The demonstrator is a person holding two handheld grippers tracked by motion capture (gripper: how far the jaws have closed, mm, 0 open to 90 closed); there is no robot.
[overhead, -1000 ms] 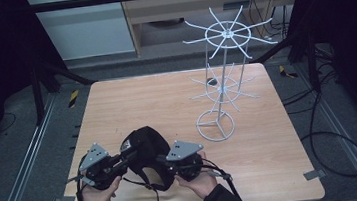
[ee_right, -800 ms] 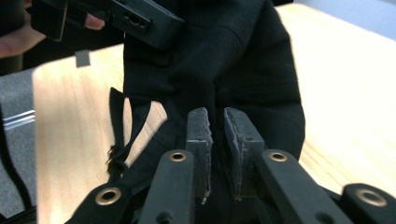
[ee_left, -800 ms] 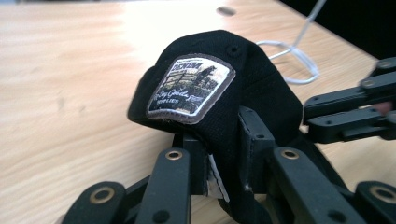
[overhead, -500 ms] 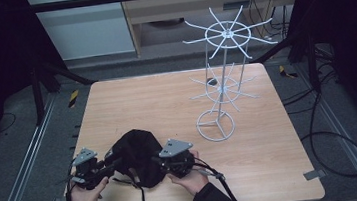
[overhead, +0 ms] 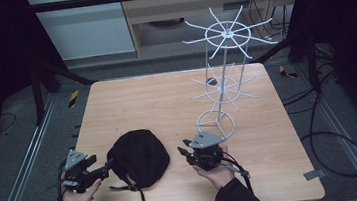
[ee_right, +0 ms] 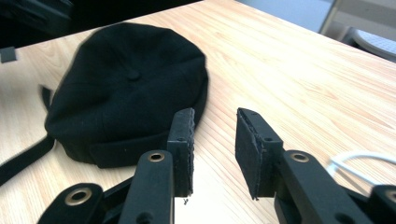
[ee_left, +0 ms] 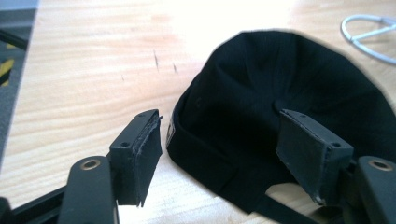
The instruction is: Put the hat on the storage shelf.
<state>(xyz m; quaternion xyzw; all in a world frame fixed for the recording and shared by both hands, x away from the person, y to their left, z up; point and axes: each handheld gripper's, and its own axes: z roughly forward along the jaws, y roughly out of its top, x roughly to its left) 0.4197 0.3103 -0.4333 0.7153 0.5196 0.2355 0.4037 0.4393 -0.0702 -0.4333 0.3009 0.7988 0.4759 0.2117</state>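
Wooden table (overhead: 166,97): light grain, square top, standing on a dark floor with cables trailing at the right.

Black cap (overhead: 140,157): soft fabric, lying crown-up on the near part of the table, between the two grippers. A black strap (overhead: 130,188) with a buckle trails from its near edge toward the person. In the right gripper view the cap (ee_right: 128,88) shows a round crown with a button at the top and a folded band along its lower edge.

White wire rack (overhead: 224,75): upright near the far right part of the table, with a ring base, a central post, and two tiers of radiating spokes, the upper tier wider. It stands well apart from the cap.

Left gripper (overhead: 105,166): held in the person's left hand (overhead: 79,199) at the near left edge of the table, pointing at the cap's left side. In the left gripper view the gripper (ee_left: 219,144) has its jaws spread wide, with the cap's edge lying between them; neither pad presses the fabric.

Right gripper (overhead: 184,152): held in the person's right hand (overhead: 216,172), just right of the cap and near the rack's ring base. In the right gripper view the gripper (ee_right: 215,149) has its jaws parted by a narrow gap over bare wood, gripping nothing, the cap just beside the left-hand jaw.
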